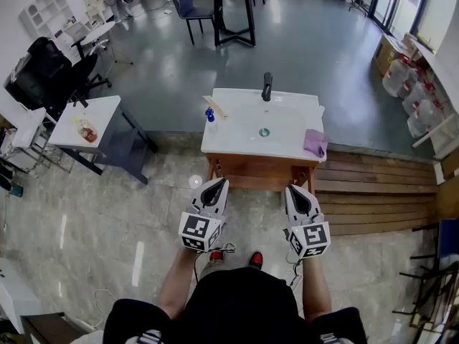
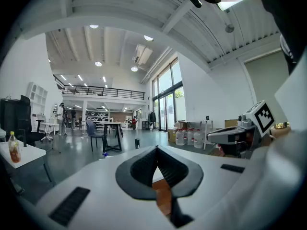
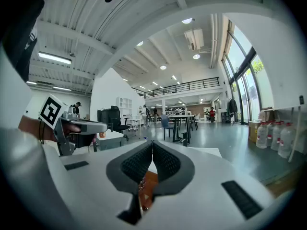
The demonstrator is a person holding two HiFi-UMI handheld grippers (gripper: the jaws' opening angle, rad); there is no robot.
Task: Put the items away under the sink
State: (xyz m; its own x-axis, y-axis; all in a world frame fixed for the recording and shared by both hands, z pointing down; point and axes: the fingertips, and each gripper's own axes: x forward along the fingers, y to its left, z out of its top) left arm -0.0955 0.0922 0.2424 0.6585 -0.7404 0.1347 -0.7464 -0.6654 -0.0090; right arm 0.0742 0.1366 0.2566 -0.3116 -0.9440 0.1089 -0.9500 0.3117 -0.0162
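Left hand-held gripper (image 1: 221,182) and right hand-held gripper (image 1: 292,190) closed, empty; spray bottle (image 1: 210,122) upright on sink (image 1: 237,146)

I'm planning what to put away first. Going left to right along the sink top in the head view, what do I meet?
Blue-topped bottle → black faucet → purple cloth.
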